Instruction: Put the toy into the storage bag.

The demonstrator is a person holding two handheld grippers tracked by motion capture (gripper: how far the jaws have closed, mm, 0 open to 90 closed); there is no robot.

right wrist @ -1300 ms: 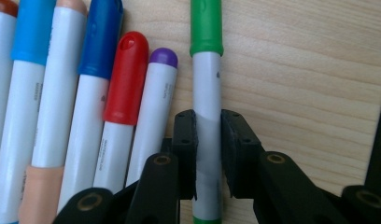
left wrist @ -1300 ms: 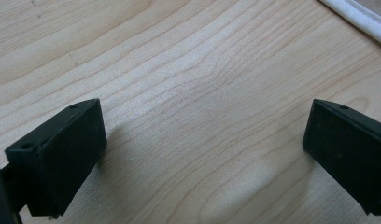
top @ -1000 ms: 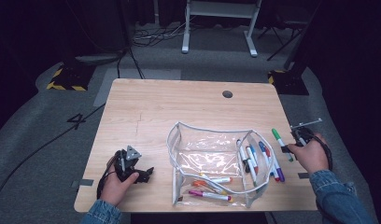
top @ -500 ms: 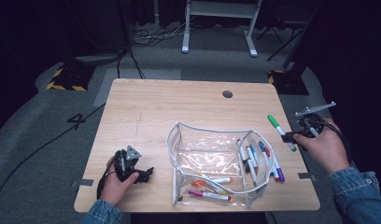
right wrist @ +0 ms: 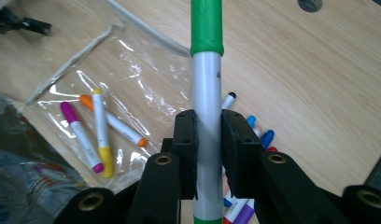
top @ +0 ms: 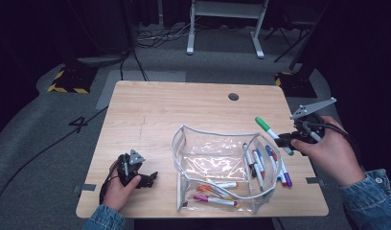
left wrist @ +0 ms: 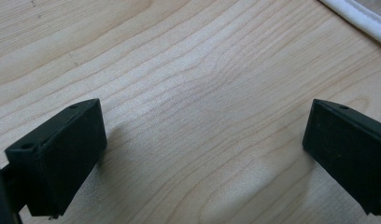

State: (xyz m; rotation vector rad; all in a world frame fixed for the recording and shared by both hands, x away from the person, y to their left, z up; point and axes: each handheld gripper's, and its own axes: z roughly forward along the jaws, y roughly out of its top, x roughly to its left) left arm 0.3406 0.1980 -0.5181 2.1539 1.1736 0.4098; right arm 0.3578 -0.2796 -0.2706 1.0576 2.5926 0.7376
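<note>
My right gripper (top: 293,139) is shut on a green-capped white marker (top: 272,135), held in the air above the table's right edge; in the right gripper view the marker (right wrist: 207,112) stands clamped between both pads, green cap pointing away. Below it a clear plastic pouch (top: 217,163) with a white rim lies open on the table, with a pink, a yellow and an orange marker (top: 217,191) inside. Several more markers (top: 263,163) lie at the pouch's right end. My left gripper (top: 146,178) rests on the table (top: 184,110) at the front left, jaws open over bare wood (left wrist: 202,121).
The wooden table has a round cable hole (top: 233,97) near its far edge. Left and far parts of the tabletop are bare wood. A white pouch rim (left wrist: 356,18) crosses the top right corner of the left gripper view. Dark floor with cables surrounds the table.
My right gripper has risen off the table with the green marker, moving up and toward the far right. The left gripper has stayed still.
</note>
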